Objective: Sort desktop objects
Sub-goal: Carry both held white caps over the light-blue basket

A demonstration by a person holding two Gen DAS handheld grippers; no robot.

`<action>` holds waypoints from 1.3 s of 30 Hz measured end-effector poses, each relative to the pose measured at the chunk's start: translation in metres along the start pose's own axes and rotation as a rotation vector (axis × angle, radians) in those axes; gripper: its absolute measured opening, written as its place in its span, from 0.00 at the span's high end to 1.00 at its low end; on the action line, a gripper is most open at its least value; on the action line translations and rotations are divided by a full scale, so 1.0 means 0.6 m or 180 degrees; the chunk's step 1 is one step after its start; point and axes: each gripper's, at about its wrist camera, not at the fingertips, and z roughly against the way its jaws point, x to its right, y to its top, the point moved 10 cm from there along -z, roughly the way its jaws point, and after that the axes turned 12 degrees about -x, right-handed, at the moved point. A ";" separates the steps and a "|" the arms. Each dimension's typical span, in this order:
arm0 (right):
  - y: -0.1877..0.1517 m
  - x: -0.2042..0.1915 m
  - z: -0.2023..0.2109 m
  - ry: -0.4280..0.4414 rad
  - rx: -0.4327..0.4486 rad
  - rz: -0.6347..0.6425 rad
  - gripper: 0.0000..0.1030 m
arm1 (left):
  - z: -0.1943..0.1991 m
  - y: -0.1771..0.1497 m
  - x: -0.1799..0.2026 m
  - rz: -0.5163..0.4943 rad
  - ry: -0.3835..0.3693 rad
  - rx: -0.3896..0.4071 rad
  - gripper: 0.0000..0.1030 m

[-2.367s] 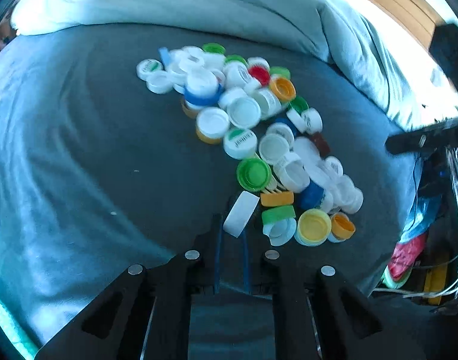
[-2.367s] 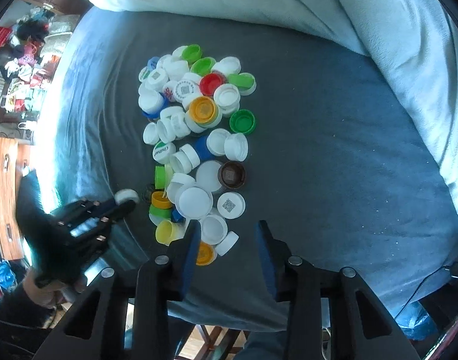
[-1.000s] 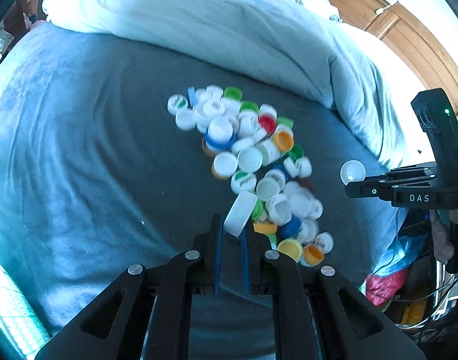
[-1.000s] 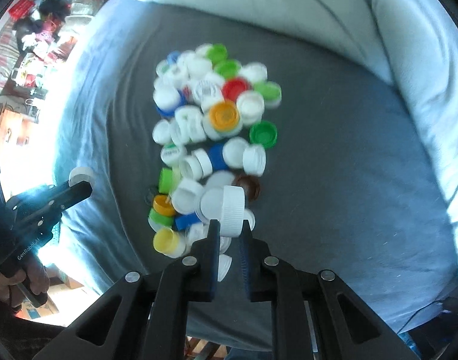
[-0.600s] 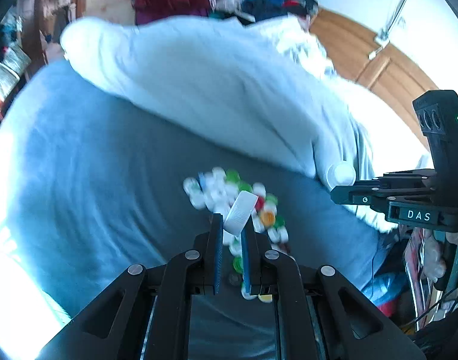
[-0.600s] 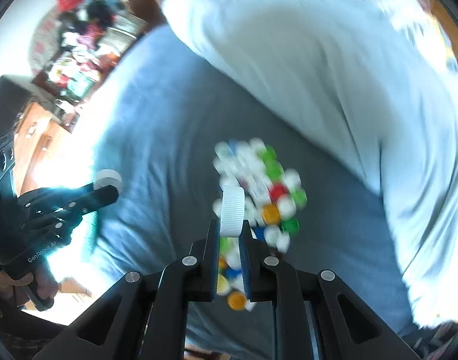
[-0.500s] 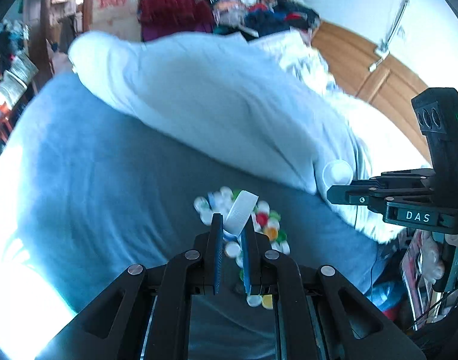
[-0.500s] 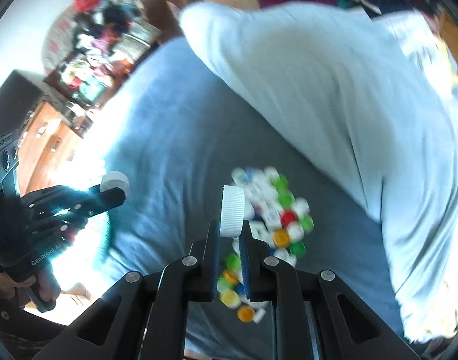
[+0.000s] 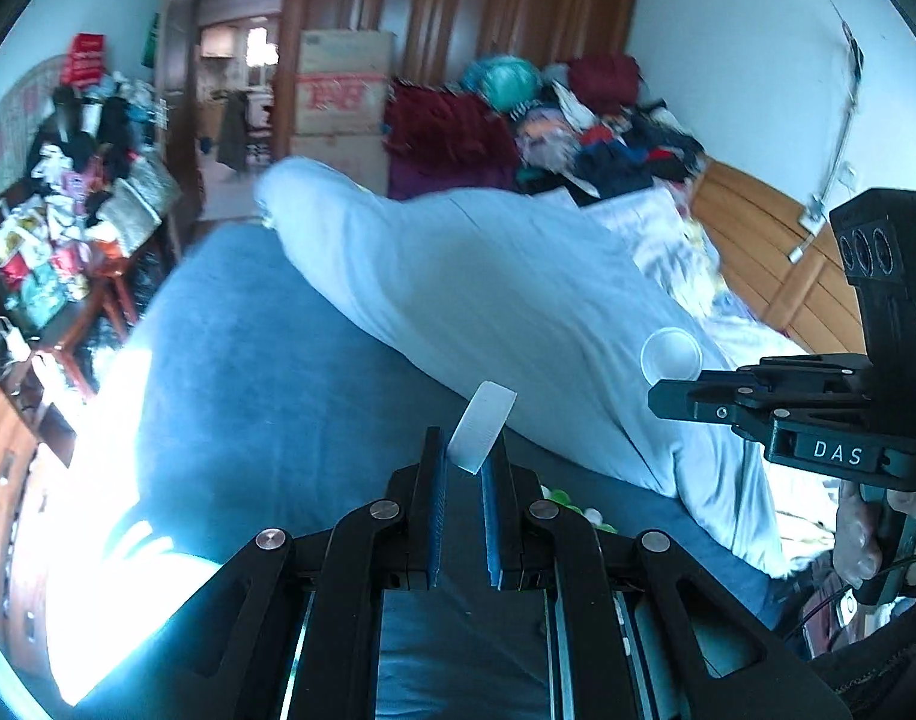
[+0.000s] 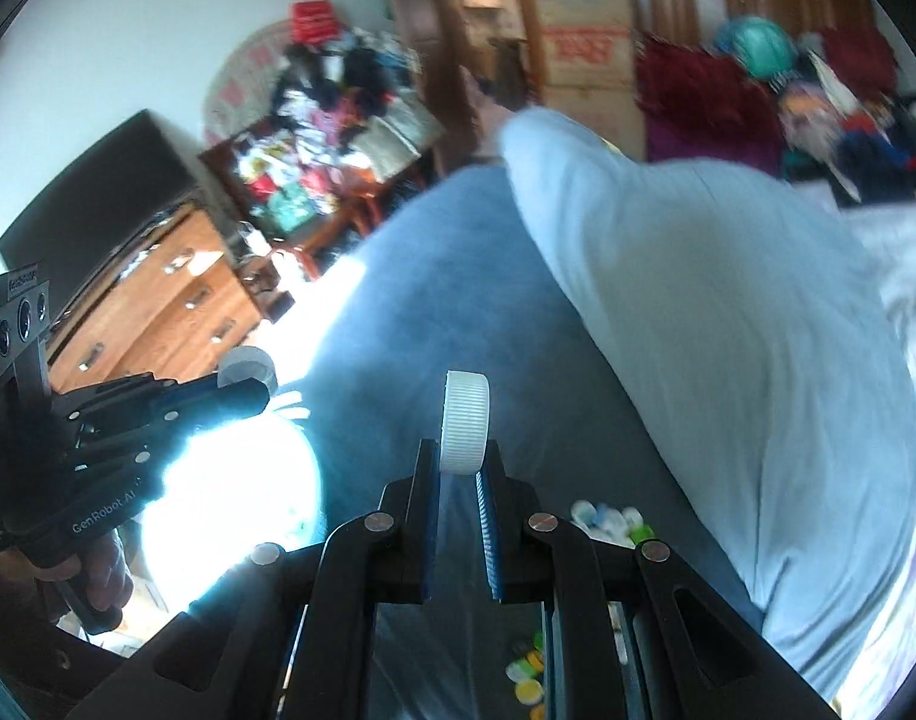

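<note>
White bottle cap (image 9: 481, 427), left wrist view: your left gripper (image 9: 463, 468) clamps it edgewise, tilted, above the blue bedsheet (image 9: 248, 372). Right wrist view: your right gripper (image 10: 461, 471) clamps a ribbed white cap (image 10: 465, 422) upright; loose caps (image 10: 608, 519) lie on the bedsheet below.
</note>
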 end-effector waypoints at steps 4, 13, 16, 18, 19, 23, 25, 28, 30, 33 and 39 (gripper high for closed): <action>0.036 -0.074 0.011 0.0115 0.0086 0.0189 0.87 | 0.042 -0.013 -0.042 0.0143 0.0153 0.0070 0.92; 0.085 -0.233 0.003 0.0362 0.0109 0.0655 0.87 | 0.102 -0.034 -0.162 0.0489 0.0505 0.0204 0.92; 0.094 -0.284 -0.006 0.0432 0.0092 0.0813 0.87 | 0.111 -0.039 -0.197 0.0590 0.0593 0.0223 0.92; 0.103 -0.313 -0.015 0.0477 0.0074 0.0900 0.87 | 0.115 -0.044 -0.221 0.0650 0.0637 0.0230 0.92; 0.106 -0.327 -0.019 0.0496 0.0062 0.0938 0.87 | 0.115 -0.048 -0.230 0.0672 0.0652 0.0225 0.92; 0.113 -0.376 -0.038 0.0585 -0.0009 0.1075 0.87 | 0.119 -0.068 -0.274 0.0777 0.0714 0.0166 0.92; 0.111 -0.401 -0.051 0.0635 -0.0083 0.1138 0.87 | 0.114 -0.076 -0.295 0.0851 0.0733 0.0099 0.92; 0.102 -0.427 -0.071 0.0673 -0.0223 0.1229 0.87 | 0.100 -0.102 -0.328 0.0946 0.0794 -0.0099 0.92; 0.096 -0.441 -0.085 0.0695 -0.0319 0.1269 0.87 | 0.089 -0.119 -0.344 0.1006 0.0819 -0.0223 0.92; 0.078 -0.457 -0.107 0.0718 -0.0480 0.1328 0.87 | 0.074 -0.145 -0.371 0.1093 0.0861 -0.0370 0.92; 0.054 -0.480 -0.149 0.0772 -0.0780 0.1400 0.87 | 0.053 -0.188 -0.410 0.1210 0.0973 -0.0590 0.92</action>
